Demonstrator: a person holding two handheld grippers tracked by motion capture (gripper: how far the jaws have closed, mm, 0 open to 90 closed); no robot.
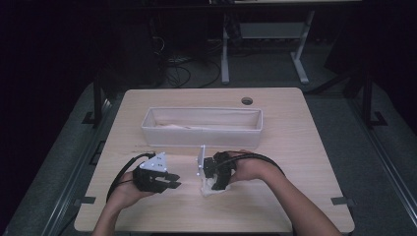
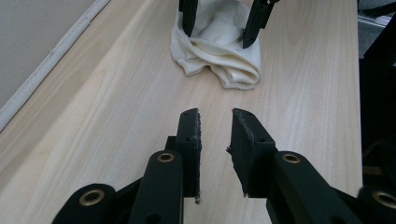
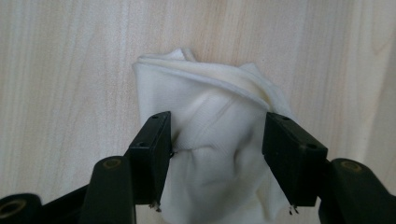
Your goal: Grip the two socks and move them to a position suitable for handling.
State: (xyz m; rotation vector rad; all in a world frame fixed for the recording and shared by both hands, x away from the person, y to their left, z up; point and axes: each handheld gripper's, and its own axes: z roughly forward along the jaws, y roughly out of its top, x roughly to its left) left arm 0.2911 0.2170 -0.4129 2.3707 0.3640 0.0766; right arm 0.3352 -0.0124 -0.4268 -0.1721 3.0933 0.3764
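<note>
1. While the right gripper points down at the table, its jaws stand wide apart, one on each side of a crumpled white cloth (the left jaw touches the fabric; nothing is pinched).
2. Ahead of the left gripper, whose jaws are parted a little with bare wood between them, the cloth lies well apart.
3. Beyond both grippers sits a long white bin, near the cloth.
</note>
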